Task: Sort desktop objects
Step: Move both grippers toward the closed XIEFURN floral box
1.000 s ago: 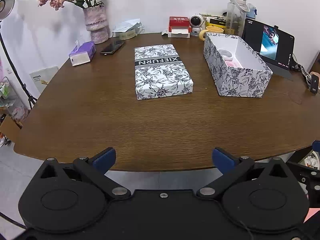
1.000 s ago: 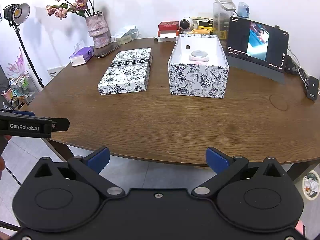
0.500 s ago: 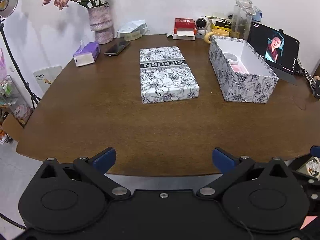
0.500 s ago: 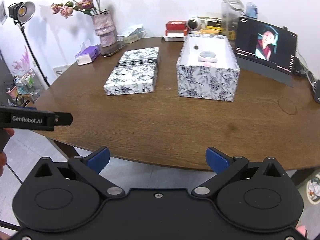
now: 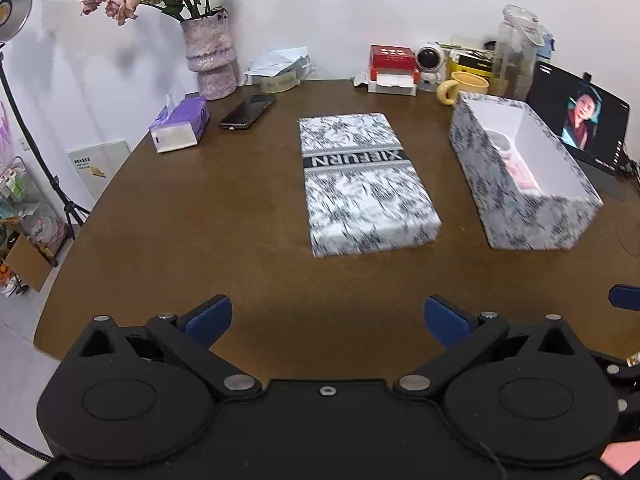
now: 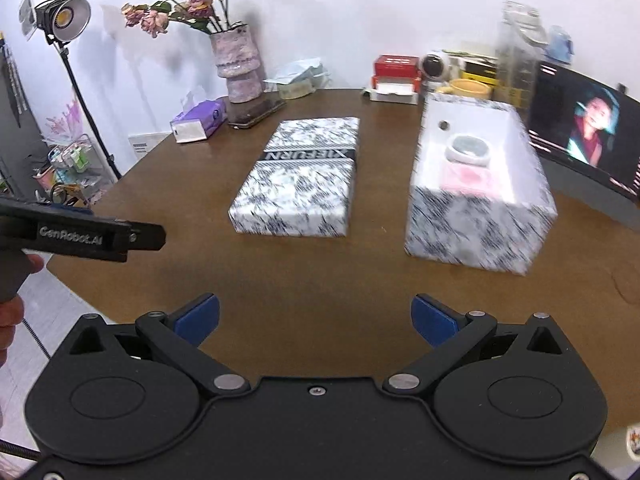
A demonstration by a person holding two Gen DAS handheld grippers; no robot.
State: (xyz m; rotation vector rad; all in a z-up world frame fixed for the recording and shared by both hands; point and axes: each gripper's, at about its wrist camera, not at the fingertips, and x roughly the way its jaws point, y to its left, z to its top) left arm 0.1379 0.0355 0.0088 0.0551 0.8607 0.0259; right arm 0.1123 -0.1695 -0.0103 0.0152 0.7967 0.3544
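A floral box lid marked XIEFURN lies flat mid-table. Right of it stands the matching open box, holding a round white item and something pink. A purple tissue pack, a black phone and a yellow mug sit toward the back. My left gripper is open over the table's near edge, nothing between its fingers. My right gripper is open too, also empty. The left tool's body shows at the left of the right wrist view.
A vase of roses, a red box, a small white robot figure, a clear jug and a tablet playing video line the back and right. A lamp on a stand is off the table's left.
Both grippers have moved forward over the table edge toward the lid and box, which now look larger and nearer. Both stayed open.
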